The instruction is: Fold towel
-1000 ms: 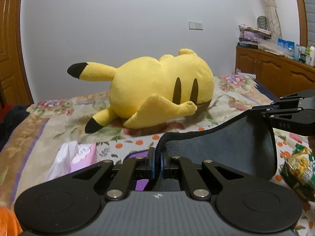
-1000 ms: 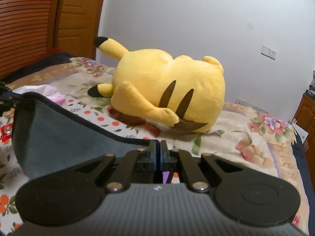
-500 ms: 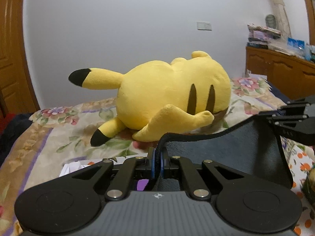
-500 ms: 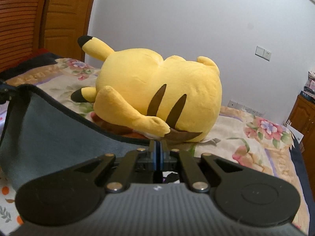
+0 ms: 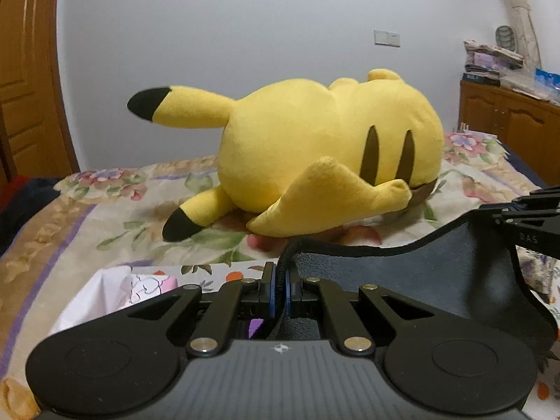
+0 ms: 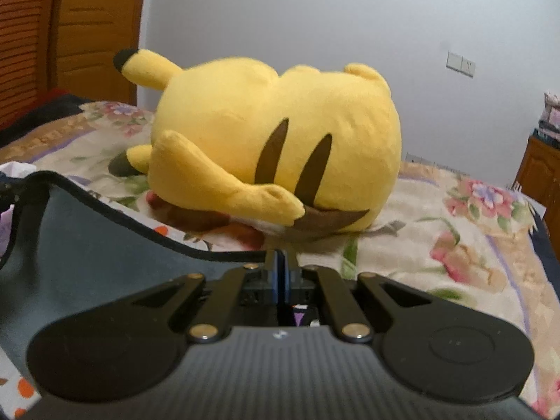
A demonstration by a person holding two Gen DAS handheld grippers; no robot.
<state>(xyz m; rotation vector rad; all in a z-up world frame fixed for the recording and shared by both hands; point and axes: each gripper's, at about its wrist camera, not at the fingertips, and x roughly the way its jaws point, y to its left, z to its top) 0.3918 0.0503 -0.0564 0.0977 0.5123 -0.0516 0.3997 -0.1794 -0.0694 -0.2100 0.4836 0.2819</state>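
Observation:
A dark grey towel (image 5: 413,280) with a black hem hangs stretched between my two grippers above the bed. My left gripper (image 5: 280,273) is shut on one top corner of it. My right gripper (image 6: 281,262) is shut on the other top corner; the towel (image 6: 87,245) spreads to its left there. The right gripper also shows at the right edge of the left wrist view (image 5: 525,220). The towel's lower part is hidden behind the gripper bodies.
A big yellow plush toy (image 5: 315,161) lies on the floral bedspread (image 5: 105,217) just beyond the towel; it also shows in the right wrist view (image 6: 273,147). A white and pink packet (image 5: 115,290) lies at the left. A wooden cabinet (image 5: 507,119) stands at the right.
Both grippers have moved forward towards the plush toy with the towel held between them; the toy looks larger and the snack packet at the right has left the view.

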